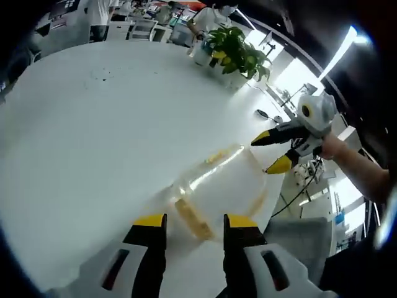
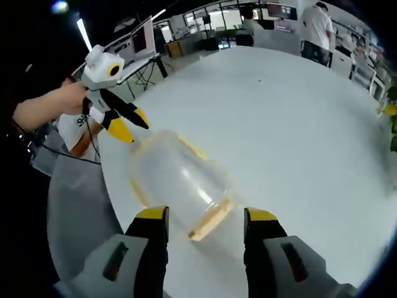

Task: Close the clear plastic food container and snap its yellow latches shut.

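Note:
The clear plastic container [image 1: 226,183] lies on the white table [image 1: 93,136], its lid on top. One yellow latch [image 1: 193,218] sits just ahead of my left gripper [image 1: 195,222], between its open jaws. My right gripper [image 1: 270,153] hovers open at the container's far right side. In the right gripper view the container [image 2: 177,177] lies ahead of my right gripper [image 2: 206,217], whose jaws stand apart around a yellow latch [image 2: 208,220]. At the container's far left end, a hand holds my left gripper [image 2: 131,126] open. Whether the latches are snapped down I cannot tell.
A potted green plant [image 1: 236,53] stands at the table's far edge. Grey chairs [image 2: 74,205] sit just off the table edge by the container. Desks, monitors and people [image 2: 317,28] fill the room behind. The table [image 2: 298,124] stretches wide beyond the container.

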Available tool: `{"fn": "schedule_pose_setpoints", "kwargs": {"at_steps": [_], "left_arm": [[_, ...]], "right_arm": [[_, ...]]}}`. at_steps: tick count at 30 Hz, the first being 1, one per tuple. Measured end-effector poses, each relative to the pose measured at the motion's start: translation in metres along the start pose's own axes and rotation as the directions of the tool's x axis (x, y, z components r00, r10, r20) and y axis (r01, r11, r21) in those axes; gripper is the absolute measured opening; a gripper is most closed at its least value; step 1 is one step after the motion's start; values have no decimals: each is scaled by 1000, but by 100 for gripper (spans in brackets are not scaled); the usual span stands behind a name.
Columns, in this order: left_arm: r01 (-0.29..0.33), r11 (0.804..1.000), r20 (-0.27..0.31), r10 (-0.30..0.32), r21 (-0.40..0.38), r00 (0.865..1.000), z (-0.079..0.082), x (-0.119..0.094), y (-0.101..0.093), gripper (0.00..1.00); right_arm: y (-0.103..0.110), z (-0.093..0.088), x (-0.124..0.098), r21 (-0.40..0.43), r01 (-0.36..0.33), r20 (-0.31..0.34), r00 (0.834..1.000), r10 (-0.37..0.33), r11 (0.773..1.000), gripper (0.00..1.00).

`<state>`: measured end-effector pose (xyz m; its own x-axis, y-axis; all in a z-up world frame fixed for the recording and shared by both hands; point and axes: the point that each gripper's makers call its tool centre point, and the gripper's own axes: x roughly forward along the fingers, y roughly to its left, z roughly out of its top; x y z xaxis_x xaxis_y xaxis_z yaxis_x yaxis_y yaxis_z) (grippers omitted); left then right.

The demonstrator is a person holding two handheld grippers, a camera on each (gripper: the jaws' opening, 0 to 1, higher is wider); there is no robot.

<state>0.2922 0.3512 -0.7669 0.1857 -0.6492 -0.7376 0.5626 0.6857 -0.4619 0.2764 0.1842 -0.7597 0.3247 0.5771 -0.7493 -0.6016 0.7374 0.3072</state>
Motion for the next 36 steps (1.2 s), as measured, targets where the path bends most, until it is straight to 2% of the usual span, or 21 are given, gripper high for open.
{"fn": "schedule_pose_setpoints", "kwargs": {"at_steps": [2,3,5,7,11,14,17,25,27,31,32,33,35,36], "left_arm": [[1,1000,0,-1,-2,1000,-4,3,-2,29],[-7,1000,-1,7,24,1000,-7,4,-3,29],[-13,1000,-9,13,7,1000,-11,6,-2,29],[-12,999,27,13,-43,1000,-8,7,-3,27],[-12,999,42,13,-29,999,-6,12,-7,23],[-25,999,39,26,-27,999,-8,17,-7,20],[-27,998,56,29,-52,998,-7,19,-7,18],[-38,998,52,40,-51,998,-7,20,-8,17],[-34,997,52,37,-66,998,-7,20,-7,16],[-19,998,56,22,-63,998,-6,21,-6,16],[-17,994,85,26,-107,996,-3,23,-4,15],[-25,992,89,36,-122,995,-4,24,0,15],[-45,992,108,58,-118,992,-1,26,4,15],[-48,992,108,61,-113,992,0,25,4,15]], "right_arm": [[1,0,1,24,-1,19,1000,1,1000,39],[1,-3,1,38,4,25,1000,-5,999,40],[-2,-6,3,73,13,31,999,-16,997,40],[-2,-13,5,92,17,20,1000,-19,996,35],[-2,-19,6,140,7,38,999,-13,990,31],[1,-24,7,138,5,26,1000,-9,990,25],[1,-24,6,144,0,34,999,-5,990,25],[2,-24,7,114,-18,31,999,15,993,23],[2,-24,7,132,-24,26,999,21,991,22],[3,-24,9,136,-49,17,999,47,989,21],[9,-28,10,142,-89,3,996,90,986,20],[13,-36,15,186,-114,-8,993,118,976,19],[14,-37,21,222,-122,-2,992,126,967,19],[16,-35,23,206,-116,-4,993,119,972,19]]}}
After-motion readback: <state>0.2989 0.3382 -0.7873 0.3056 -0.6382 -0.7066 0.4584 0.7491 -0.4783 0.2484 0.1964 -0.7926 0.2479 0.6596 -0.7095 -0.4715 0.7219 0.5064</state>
